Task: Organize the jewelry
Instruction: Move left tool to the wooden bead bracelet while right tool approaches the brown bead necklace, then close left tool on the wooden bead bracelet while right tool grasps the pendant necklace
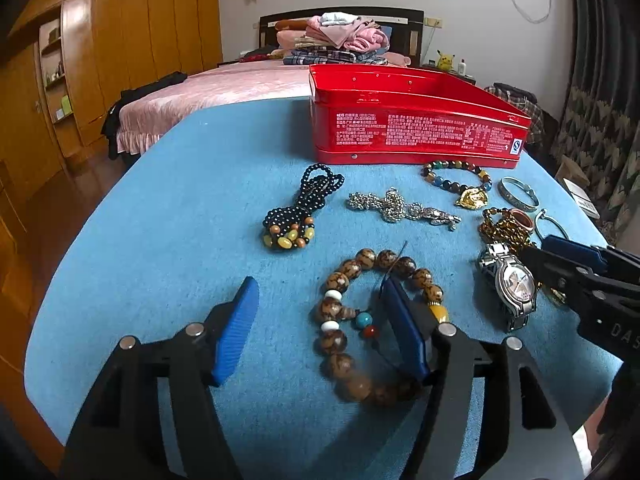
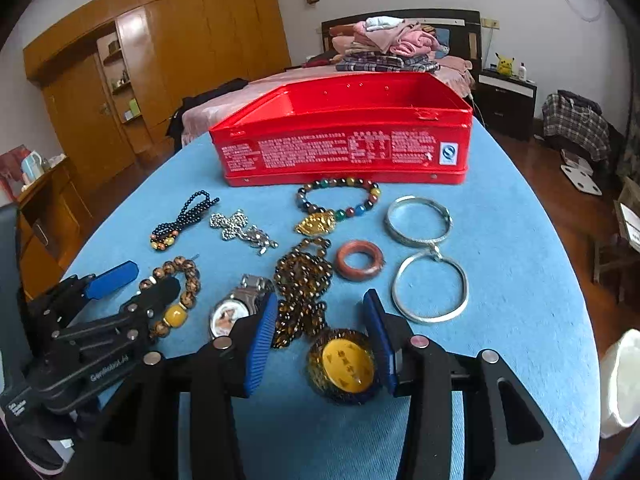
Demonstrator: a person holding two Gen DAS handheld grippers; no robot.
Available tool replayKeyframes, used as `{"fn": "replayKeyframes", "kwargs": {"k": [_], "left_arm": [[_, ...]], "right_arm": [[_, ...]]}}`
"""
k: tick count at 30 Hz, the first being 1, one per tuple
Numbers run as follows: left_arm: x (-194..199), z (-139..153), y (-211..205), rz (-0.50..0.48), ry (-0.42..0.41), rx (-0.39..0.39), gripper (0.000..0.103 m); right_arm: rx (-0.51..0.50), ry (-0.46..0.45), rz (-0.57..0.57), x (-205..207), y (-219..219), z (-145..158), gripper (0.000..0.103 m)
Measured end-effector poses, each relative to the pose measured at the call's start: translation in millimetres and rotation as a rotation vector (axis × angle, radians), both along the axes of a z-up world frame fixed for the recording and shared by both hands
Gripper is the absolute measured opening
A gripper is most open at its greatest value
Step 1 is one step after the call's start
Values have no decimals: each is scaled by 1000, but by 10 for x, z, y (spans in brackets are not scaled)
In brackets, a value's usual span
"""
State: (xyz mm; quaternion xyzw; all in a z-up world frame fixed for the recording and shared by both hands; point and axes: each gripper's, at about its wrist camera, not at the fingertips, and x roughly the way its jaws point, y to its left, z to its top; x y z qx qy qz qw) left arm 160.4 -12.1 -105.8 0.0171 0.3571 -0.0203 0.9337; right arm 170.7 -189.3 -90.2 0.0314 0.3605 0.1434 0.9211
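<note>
The left gripper (image 1: 320, 320) stands released over the blue cloth-covered table (image 1: 160, 200), its blue pads spread wide; one pad sits inside the ring of the brown wooden-bead bracelet with a yellow bead (image 1: 360, 320), the other well outside it. The bracelet lies flat near the table's front edge. The right gripper (image 2: 320, 332) is also released, its pads flanking the dark amber bead necklace with a round yellow pendant (image 2: 312, 300). That necklace's long axis runs from the pendant, nearest the camera, away toward the open red metal tin (image 2: 344, 148). A silver wristwatch (image 2: 236, 308) lies just left of it.
</note>
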Motion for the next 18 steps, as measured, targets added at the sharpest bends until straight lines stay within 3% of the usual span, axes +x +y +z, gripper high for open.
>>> {"fn": "replayKeyframes", "kwargs": {"k": [5,7,8,11,14,18], "left_arm": [[6,-8,-12,11,5,-3,64],[3,-8,-1,13,6,-11,63],[-3,-8,-1,7,4,-14,57],[-46,-4,-46,-13,-11,-14,39],[-60,-2,-99,-36,-16,-9,27],[-45,-4,-84,-40,-17,-23,26]], "right_arm": [[1,-13,-1,19,1,-27,44],[33,-19,36,-7,-14,-37,28],[44,-16,32,-16,-29,-38,23],[11,-22,5,-72,-45,-15,22],[18,-10,-2,-108,-92,13,21],[99,-1,18,-120,-147,58,24]]}}
